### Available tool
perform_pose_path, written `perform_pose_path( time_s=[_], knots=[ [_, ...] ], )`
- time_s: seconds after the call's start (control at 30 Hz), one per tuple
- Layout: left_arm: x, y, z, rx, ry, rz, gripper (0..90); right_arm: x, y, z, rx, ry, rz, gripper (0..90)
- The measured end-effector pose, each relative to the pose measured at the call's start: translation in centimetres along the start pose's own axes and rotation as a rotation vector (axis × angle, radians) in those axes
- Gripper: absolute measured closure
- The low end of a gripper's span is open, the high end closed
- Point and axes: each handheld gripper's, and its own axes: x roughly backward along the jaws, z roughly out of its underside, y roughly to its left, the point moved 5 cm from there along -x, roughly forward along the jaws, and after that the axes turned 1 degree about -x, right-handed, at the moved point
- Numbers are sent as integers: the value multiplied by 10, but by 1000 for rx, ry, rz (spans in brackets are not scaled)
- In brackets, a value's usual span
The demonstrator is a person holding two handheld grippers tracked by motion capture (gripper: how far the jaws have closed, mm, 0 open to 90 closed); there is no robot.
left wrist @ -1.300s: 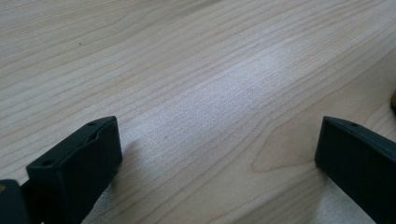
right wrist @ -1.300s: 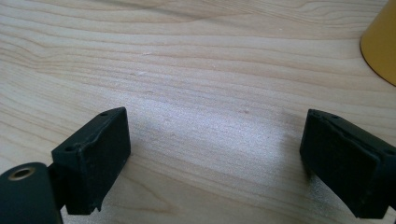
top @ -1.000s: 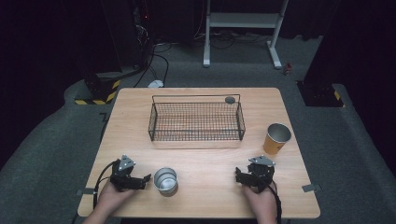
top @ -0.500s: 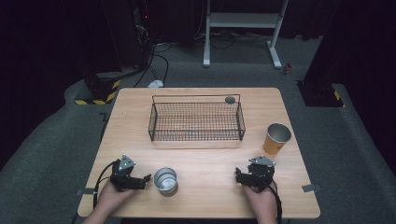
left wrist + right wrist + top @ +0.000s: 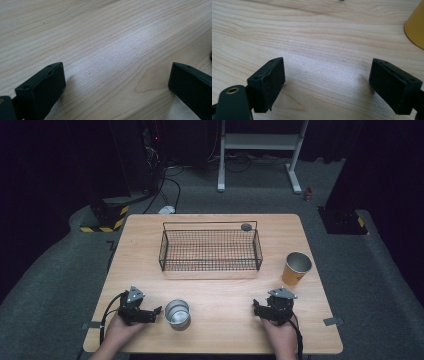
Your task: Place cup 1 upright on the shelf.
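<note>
- We hold the left gripper (image 5: 156,311) low over the near left part of the table (image 5: 220,290); in its own view the jaws stand wide apart with bare wood between them, holding nothing.
- We see the metal cup (image 5: 177,313) standing upright just to the right of that gripper's jaws, close beside them but not between them.
- We keep the right gripper (image 5: 256,308) at the near right of the table, jaws spread wide and empty over the wood.
- We find the orange cup (image 5: 296,268) upright beyond the right gripper and a little to its right, apart from it; its orange wall (image 5: 415,26) shows at the far right edge of the right gripper view.
- Farther off, the wire basket (image 5: 210,247) sits at the middle of the table, well apart from both grippers.
</note>
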Motion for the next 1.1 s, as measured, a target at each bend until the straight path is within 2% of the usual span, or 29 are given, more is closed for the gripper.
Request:
perform_pose_path(
  time_s=[0.23, 0.37, 0.43, 0.77, 0.83, 1.1],
  knots=[
    [0, 0, 0, 7, 2, -6, 13, 5, 2, -1, 15, -33, -16, 185],
    [0, 1, 0, 12, 2, -14, 5, 7, -1, -2, 2, -45, -15, 185],
    [0, 1, 0, 13, 3, -15, 5, 12, -6, -5, -22, -68, -13, 196],
    [-1, 1, 0, 26, 2, -35, 5, 20, -18, -4, -22, -98, 4, 212],
    [-1, 2, -1, 34, 1, -40, 4, 24, -24, -5, -37, -114, 9, 212],
    [0, 14, 1, 51, 1, -58, 5, 29, -35, -3, -43, -122, 39, 205]
  ],
)
